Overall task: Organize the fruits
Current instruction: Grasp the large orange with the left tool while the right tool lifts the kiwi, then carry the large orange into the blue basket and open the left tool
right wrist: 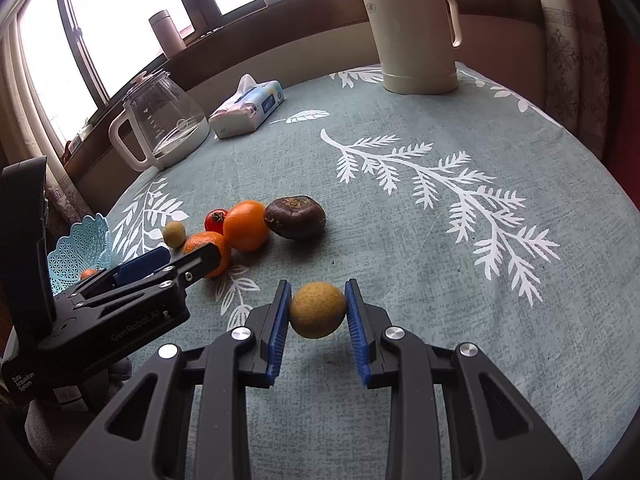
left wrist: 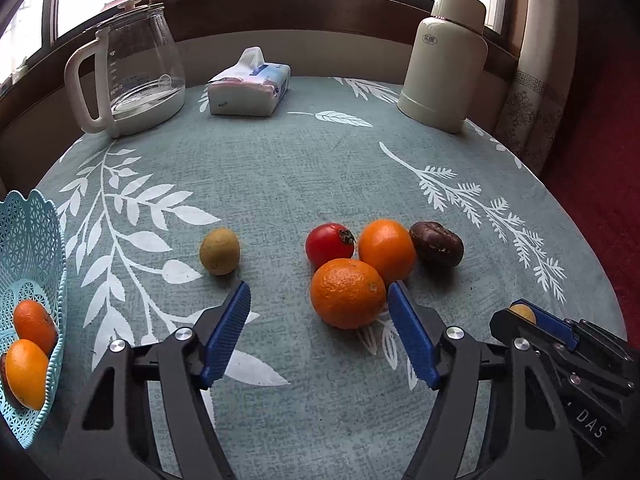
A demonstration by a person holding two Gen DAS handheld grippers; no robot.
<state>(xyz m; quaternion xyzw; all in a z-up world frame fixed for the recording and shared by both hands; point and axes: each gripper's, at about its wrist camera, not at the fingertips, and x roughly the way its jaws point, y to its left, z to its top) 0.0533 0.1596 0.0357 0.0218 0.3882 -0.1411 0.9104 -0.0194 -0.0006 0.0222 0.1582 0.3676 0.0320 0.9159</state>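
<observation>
My right gripper [right wrist: 317, 312] is shut on a small yellow-brown fruit [right wrist: 318, 309], held a little above the cloth; the same fruit [left wrist: 522, 314] peeks out between its fingers in the left wrist view. My left gripper [left wrist: 318, 298] stands open over the cloth, its right pad beside the near orange [left wrist: 347, 293]. Behind that lie a second orange [left wrist: 386, 249], a red tomato [left wrist: 329, 244] and a dark brown fruit [left wrist: 437, 243]. Another yellow-brown fruit [left wrist: 219, 251] lies apart to the left. A light blue lattice basket [left wrist: 28, 240] at the left edge holds oranges [left wrist: 27, 372].
At the table's back stand a glass kettle [left wrist: 128, 76], a tissue pack [left wrist: 250, 88] and a cream thermos [left wrist: 444, 64]. The teal leaf-print cloth [left wrist: 280, 168] has open room in the middle. Its round edge drops off at the right toward red flooring.
</observation>
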